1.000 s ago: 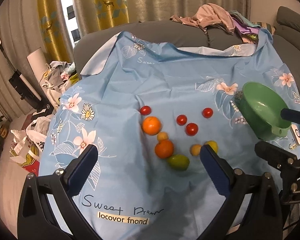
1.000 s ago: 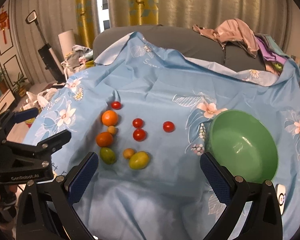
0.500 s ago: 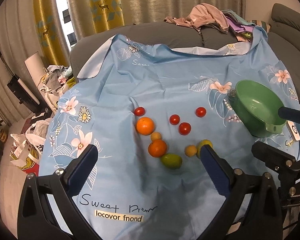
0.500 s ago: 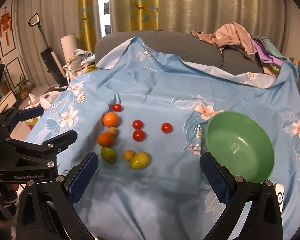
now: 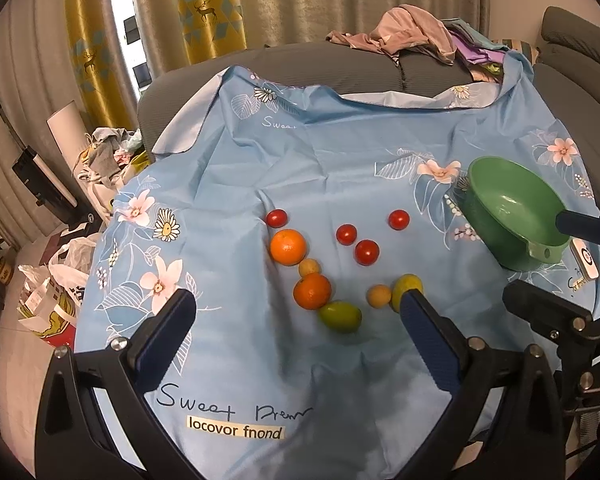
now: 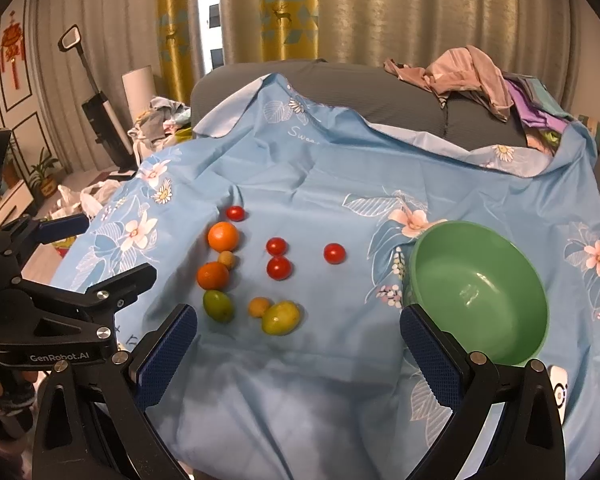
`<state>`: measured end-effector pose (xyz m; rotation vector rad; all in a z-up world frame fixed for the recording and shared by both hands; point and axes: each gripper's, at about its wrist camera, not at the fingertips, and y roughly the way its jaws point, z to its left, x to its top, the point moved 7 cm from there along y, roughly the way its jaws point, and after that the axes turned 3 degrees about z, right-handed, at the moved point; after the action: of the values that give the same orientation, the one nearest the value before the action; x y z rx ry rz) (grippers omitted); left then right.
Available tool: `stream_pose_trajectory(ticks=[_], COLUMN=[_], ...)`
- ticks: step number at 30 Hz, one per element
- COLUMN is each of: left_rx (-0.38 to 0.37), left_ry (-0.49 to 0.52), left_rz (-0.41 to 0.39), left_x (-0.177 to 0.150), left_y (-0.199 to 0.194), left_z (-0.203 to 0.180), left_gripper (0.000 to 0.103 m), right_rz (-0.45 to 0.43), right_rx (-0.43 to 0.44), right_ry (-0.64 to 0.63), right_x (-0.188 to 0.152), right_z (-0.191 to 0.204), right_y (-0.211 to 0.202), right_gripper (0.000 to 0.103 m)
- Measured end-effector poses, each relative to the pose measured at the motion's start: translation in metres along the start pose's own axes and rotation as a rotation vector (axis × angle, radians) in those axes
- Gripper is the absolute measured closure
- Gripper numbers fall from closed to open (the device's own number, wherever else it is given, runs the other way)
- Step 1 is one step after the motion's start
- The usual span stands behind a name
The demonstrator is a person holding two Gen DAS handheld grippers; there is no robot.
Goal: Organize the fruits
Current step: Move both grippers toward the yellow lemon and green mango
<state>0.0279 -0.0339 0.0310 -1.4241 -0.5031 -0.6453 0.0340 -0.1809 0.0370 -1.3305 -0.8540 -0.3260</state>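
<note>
Several fruits lie loose on a blue flowered cloth (image 5: 340, 168): two oranges (image 5: 287, 247) (image 6: 223, 236), several red tomatoes (image 5: 366, 251) (image 6: 279, 267), two green-yellow fruits (image 5: 339, 316) (image 6: 280, 317) and small yellow-orange ones (image 5: 379, 295). An empty green bowl (image 5: 512, 208) (image 6: 480, 284) stands to their right. My left gripper (image 5: 296, 316) is open and empty, held above the cloth on the near side of the fruits. My right gripper (image 6: 298, 330) is open and empty, near the bowl's front left.
The cloth covers a grey sofa (image 6: 340, 80) with a pile of clothes (image 6: 472, 72) at the back right. A small white device (image 6: 558, 390) lies by the bowl. Bags and clutter (image 5: 56, 280) sit on the floor at left, beside curtains (image 5: 204, 4).
Both grippers have drawn back and lifted slightly, so the fruits and bowl sit a little farther off in both views. Nothing on the cloth has moved.
</note>
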Motion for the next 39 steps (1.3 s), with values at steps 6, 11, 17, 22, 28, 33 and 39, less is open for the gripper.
stream_pose_trajectory(ticks=[6,11,17,22,28,33,39], left_rx=[-0.006,-0.007,-0.010,-0.012,-0.015,-0.048,-0.181], left_ry=[0.005,0.006,0.006,0.007,0.001,-0.028,-0.089], left_rz=[0.007,0.008,0.017,0.019,0.034,0.061,0.111], left_x=[-0.002,-0.002,-0.003,-0.003,-0.003,-0.010,-0.036], left_y=[0.001,0.001,0.003,0.004,0.010,0.020,0.037], left_z=[-0.001,-0.001,-0.002,-0.002,0.000,0.005,0.019], left_gripper=[0.001,0.001,0.001,0.001,0.001,0.001,0.001], right_rz=[0.001,0.005,0.015,0.019,0.030,0.051,0.083], right_rx=[-0.001,-0.001,-0.002,-0.001,0.000,0.002,0.019], right_ry=[-0.001,-0.006,-0.008,-0.010,-0.009,0.001,0.003], right_x=[-0.001,-0.003,-0.002,-0.001,-0.002,-0.006,-0.024], right_z=[0.001,0.002,0.003,0.004,0.002,-0.002,-0.007], right_y=[0.000,-0.001,0.001,0.003,0.007,0.015,0.031], right_gripper=[0.001,0.001,0.001,0.001,0.001,0.001,0.001])
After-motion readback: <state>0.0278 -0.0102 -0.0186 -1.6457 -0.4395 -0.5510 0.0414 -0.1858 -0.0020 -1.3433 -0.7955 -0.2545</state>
